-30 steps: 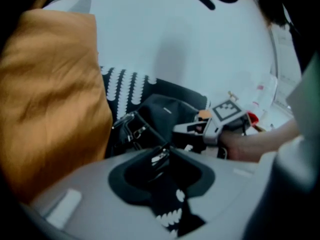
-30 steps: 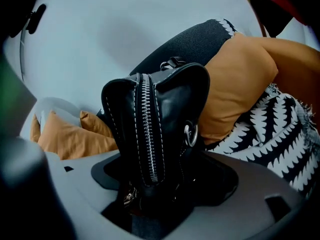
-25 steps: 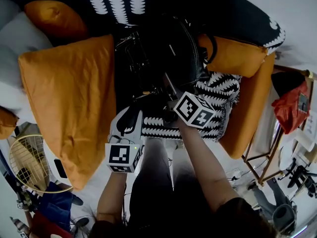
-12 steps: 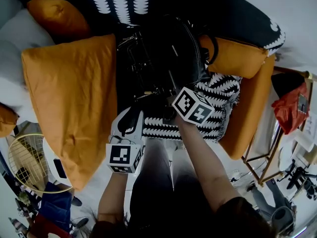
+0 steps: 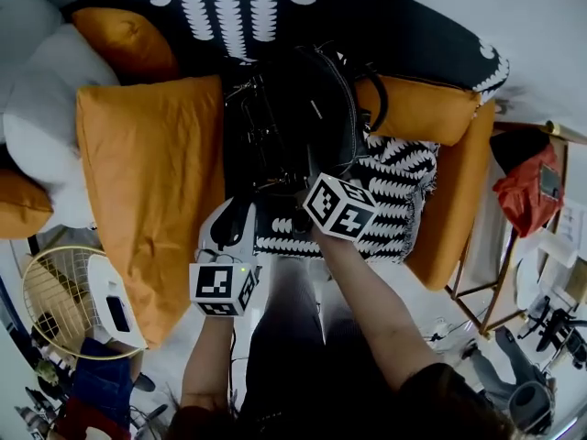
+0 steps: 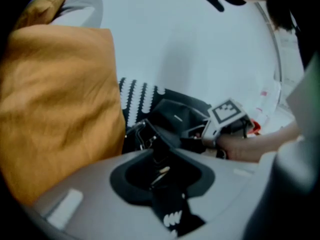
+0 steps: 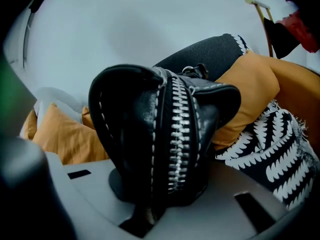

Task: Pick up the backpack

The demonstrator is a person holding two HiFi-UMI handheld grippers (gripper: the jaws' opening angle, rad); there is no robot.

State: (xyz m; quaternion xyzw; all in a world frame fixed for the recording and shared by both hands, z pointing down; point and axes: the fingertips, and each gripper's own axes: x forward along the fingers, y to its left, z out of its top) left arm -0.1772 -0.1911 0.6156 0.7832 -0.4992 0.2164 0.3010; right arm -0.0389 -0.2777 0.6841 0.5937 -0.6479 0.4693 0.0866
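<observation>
The black leather backpack (image 5: pixel 295 117) lies on the bed between orange pillows, its silver zip (image 7: pixel 176 134) facing the right gripper view. My right gripper (image 5: pixel 309 191) is at the bag's near end. Its jaws are closing, and the zipped edge of the backpack (image 7: pixel 160 129) is pinched between them (image 7: pixel 152 206). My left gripper (image 5: pixel 240 220) is just left of it, shut on a black strap (image 6: pixel 161 169) of the bag. In the left gripper view the backpack (image 6: pixel 175 121) and the right gripper's marker cube (image 6: pixel 227 113) lie beyond the jaws.
A large orange pillow (image 5: pixel 151 200) lies left of the bag and another (image 5: pixel 426 108) lies right of it. A black-and-white patterned throw (image 5: pixel 399 195) covers the bed's near edge. A wooden frame with a red cloth (image 5: pixel 527 186) stands at the right, a wire basket (image 5: pixel 55 301) at lower left.
The right gripper's jaws have closed onto the backpack's near end, and its cube has shifted slightly left. Both grippers have risen a little with the bag.
</observation>
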